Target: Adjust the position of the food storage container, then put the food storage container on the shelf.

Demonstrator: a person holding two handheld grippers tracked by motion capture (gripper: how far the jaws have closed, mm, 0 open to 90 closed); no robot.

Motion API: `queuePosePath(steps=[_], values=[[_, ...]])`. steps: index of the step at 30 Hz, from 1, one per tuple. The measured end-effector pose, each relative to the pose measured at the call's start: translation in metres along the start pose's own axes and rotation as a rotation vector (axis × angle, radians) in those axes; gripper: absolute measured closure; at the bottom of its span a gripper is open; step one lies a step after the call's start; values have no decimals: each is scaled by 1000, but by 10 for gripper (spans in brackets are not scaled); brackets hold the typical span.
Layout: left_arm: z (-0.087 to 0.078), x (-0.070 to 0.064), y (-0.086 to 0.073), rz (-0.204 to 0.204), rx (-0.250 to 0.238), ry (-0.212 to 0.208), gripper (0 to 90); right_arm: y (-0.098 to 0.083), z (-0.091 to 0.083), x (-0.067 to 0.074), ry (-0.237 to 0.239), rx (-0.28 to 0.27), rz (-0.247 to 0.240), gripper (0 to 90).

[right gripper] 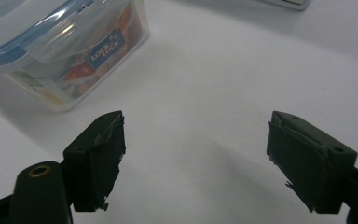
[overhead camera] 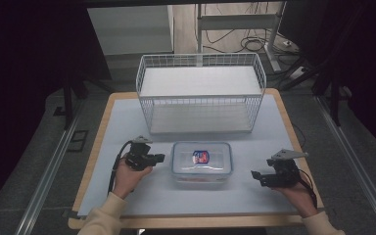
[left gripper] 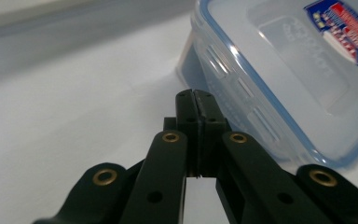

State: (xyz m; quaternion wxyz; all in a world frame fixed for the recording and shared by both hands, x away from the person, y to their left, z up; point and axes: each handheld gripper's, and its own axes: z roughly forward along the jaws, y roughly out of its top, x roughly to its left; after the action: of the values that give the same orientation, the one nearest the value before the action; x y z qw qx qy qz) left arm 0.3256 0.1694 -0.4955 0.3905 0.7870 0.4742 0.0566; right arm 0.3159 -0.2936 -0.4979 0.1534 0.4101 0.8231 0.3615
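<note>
— Where does the container sit?

— The clear plastic container [overhead camera: 201, 163], lid with a blue rim snapped on, rests flat on the white table [overhead camera: 127, 122], just in front of the white wire basket [overhead camera: 200, 93] (a red-and-blue sticker marks the lid's middle). Through its side wall, in my right claw view, orange and red contents show behind a blue label; I cannot tell what they are.

— And your two claws?

— My left claw [overhead camera: 159, 157] hovers just left of the container, its tip pointing at the short side wall. Its jaws are pressed together, nothing between them; in the left claw view the closed tip [left gripper: 195, 109] stands just short of the container's side latch, and I cannot tell whether it touches. My right claw [overhead camera: 255, 176] is held to the right of the container, well apart from it, jaws spread wide over bare table, nothing between them. From that claw's camera [right gripper: 196, 154] the container [right gripper: 65, 51] lies ahead, beyond the left jaw.
</note>
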Motion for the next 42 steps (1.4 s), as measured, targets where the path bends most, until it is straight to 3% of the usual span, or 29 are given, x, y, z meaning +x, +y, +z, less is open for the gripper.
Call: queuePosePath(steps=[6,13,15,17,18,21,25,29,30,32,39,42], values=[[-17,7,-7,-15,-31,6,900,1,1,1,5,-7,4,187],[-18,6,-7,-11,-38,6,873,0,2,1,8,-5,-1,187],[-19,6,-7,-14,-47,11,819,0,2,1,8,-6,-3,187],[-19,5,-6,-26,-50,18,648,0,2,0,8,-6,-4,187],[-22,5,-5,-46,-75,26,541,1,2,0,9,-10,-3,187],[-25,8,-3,-84,-85,-25,355,1,1,0,10,-14,1,187],[-24,11,-1,-116,-85,-80,262,0,0,2,20,-23,-14,177],[-21,12,-1,-142,-87,-107,205,1,0,6,39,-36,-23,157],[-18,13,0,-164,-80,-140,192,1,0,8,49,-45,-28,154],[-15,13,0,-184,-76,-165,180,2,0,10,60,-53,-30,154],[3,12,7,-216,-56,-237,163,1,2,11,64,-43,-33,161],[16,10,11,-235,-14,-307,163,1,2,10,64,-40,-26,167]])
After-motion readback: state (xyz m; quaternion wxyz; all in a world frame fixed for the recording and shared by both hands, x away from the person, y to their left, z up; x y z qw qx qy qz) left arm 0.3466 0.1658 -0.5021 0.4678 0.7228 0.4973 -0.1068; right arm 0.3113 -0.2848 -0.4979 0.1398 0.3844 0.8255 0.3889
